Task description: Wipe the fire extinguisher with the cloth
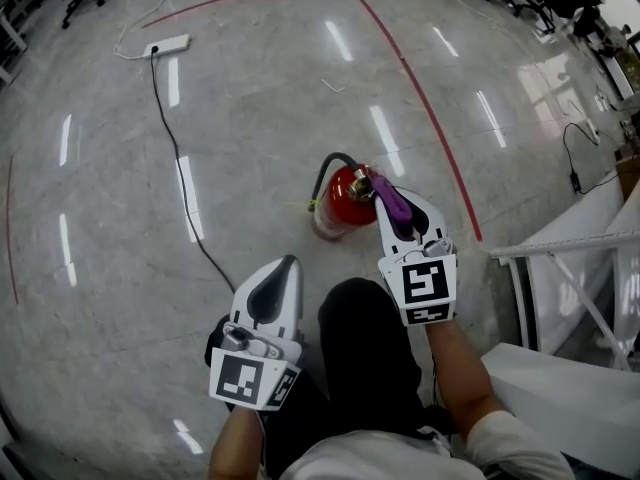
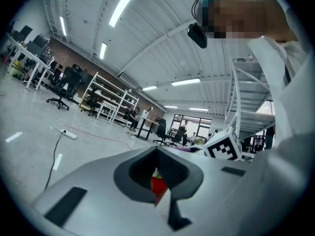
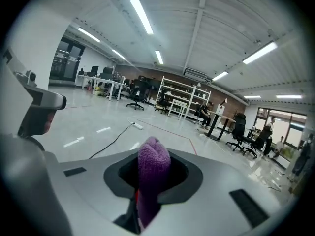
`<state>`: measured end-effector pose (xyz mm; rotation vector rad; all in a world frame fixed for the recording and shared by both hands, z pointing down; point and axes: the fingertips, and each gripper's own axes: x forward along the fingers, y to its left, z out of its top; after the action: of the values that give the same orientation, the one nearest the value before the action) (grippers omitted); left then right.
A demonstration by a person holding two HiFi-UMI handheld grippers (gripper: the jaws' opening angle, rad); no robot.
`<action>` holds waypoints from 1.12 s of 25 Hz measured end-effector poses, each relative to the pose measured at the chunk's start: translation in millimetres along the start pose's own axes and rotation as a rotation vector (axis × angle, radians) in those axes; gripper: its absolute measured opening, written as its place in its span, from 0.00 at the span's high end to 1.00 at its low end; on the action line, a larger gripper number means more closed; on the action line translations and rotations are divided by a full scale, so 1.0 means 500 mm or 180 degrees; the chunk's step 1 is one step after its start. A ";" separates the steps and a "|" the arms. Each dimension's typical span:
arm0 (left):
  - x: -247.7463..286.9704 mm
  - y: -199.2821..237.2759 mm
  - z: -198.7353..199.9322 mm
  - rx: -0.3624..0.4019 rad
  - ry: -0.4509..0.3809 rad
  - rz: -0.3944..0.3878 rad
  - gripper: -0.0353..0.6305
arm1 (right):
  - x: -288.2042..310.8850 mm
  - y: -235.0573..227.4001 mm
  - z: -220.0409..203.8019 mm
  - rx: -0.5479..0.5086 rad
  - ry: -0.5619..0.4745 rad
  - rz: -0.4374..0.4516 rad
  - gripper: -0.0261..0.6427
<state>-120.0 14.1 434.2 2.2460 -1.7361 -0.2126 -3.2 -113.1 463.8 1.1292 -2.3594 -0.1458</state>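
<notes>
A red fire extinguisher (image 1: 338,206) with a black hose stands on the grey floor just ahead of me. My right gripper (image 1: 388,194) reaches its top from the right and is shut on a purple cloth (image 1: 397,211), which touches the valve end. In the right gripper view the folded cloth (image 3: 152,176) sticks up between the shut jaws of the right gripper (image 3: 153,154). My left gripper (image 1: 289,262) hangs lower left, apart from the extinguisher, shut and holding nothing. In the left gripper view the left gripper (image 2: 158,156) shows only a red sliver of the extinguisher (image 2: 158,187) beyond its jaws.
A white power strip (image 1: 167,44) lies far off, its black cable (image 1: 180,158) running toward my feet. A red tape line (image 1: 432,118) crosses the floor to the right. A white metal frame (image 1: 570,258) stands at the right. My dark-trousered leg (image 1: 365,368) is between the grippers.
</notes>
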 end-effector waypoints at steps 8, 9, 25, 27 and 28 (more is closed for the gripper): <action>-0.014 0.018 0.015 -0.0031 -0.0037 -0.0030 0.94 | 0.011 0.012 0.010 -0.0078 0.0021 -0.0021 0.86; -0.014 0.019 0.014 -0.0032 -0.0032 -0.0035 0.94 | 0.010 0.013 0.010 -0.0110 0.0017 0.0012 0.86; -0.015 0.011 -0.008 -0.0031 0.0017 -0.0010 0.94 | -0.038 0.074 -0.028 -0.1057 0.0052 0.0506 0.86; -0.015 0.007 -0.009 -0.0037 0.0022 -0.0006 0.94 | -0.042 0.078 -0.032 -0.1077 0.0038 0.0542 0.86; -0.014 0.005 -0.008 -0.0042 0.0021 -0.0009 0.94 | -0.044 0.079 -0.034 -0.1072 0.0026 0.0554 0.86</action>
<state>-123.1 20.8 438.6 2.2375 -1.7234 -0.2162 -10.8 -68.9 481.7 0.7601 -2.3017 -0.4561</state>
